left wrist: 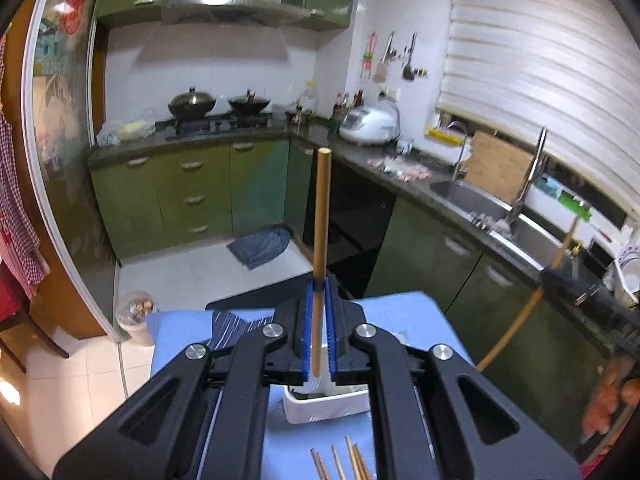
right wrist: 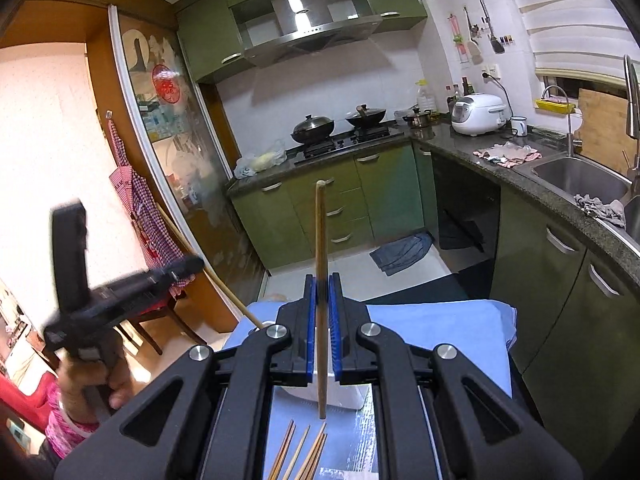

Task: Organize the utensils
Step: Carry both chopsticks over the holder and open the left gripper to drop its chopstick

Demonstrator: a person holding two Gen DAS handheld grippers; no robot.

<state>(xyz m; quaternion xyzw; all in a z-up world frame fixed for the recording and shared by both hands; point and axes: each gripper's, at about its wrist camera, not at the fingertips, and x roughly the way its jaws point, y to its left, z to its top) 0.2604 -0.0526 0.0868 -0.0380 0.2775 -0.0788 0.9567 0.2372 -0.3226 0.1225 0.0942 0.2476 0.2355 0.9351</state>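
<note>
chopsticks, one in each gripper, stand clear above the blue-covered tabletop (left wrist: 400,312). in the left wrist view, the left gripper (left wrist: 319,284) has its jaws narrowed tight on a single wooden chopstick (left wrist: 322,216), which runs from low centre of the frame straight up, its long axis nearly vertical in the picture and its lower end over the white holder (left wrist: 326,406) just below the jaws. at the far right edge of that frame the other gripper shows as a blur, carrying a second stick. in the right wrist view, the right gripper (right wrist: 322,282) likewise has its jaws clamped on its own chopstick (right wrist: 321,240), upright at centre frame, the lower tip hanging just above the loose chopsticks (right wrist: 304,454) fanned at the bottom centre, with the white holder (right wrist: 344,398) directly behind that tip. both sticks point their lower ends toward the holder, so i judge the coming move as tipping each stick upright and down into it; neither hand looks clearly nearer.
</note>
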